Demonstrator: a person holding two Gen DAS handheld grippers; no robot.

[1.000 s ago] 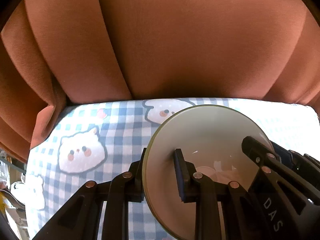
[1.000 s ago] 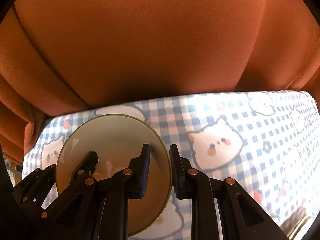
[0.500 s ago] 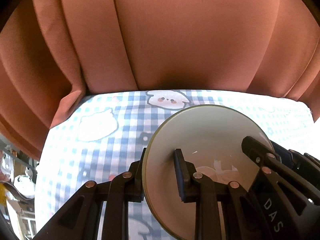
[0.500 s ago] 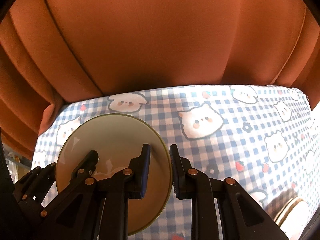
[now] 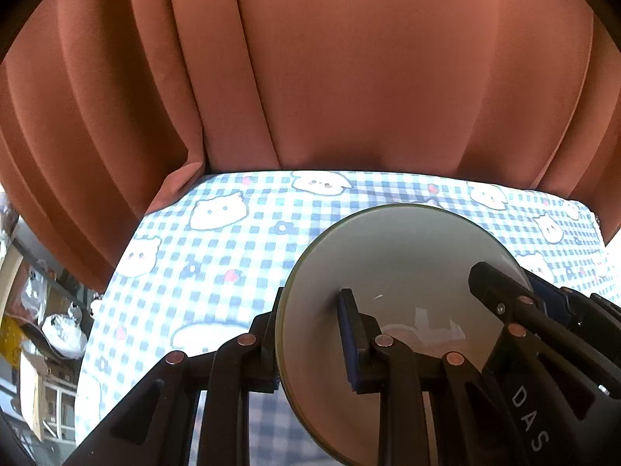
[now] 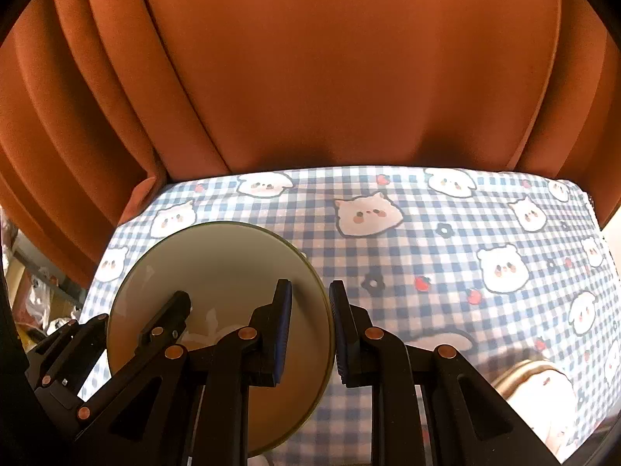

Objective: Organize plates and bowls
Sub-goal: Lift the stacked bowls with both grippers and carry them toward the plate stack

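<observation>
Plate carried on edge between both my grippers, above the checked cloth.

My left gripper [image 5: 310, 343] is clamped on the plate [image 5: 407, 291] at its left rim, one finger behind and one on the pale face; my right gripper [image 6: 310, 330] pinches the opposite rim of the same plate [image 6: 217, 295] likewise. The plate sits tilted up, face toward me, its width spanning from one hand to the other, so neither hand is nearer; any set-down must go down together. A second dish [image 6: 543, 384] lies on the tablecloth [image 6: 446, 256] at lower right, nearer my right side. Versus a second ago: grip unchanged, more cloth visible, dish newly in view.
</observation>
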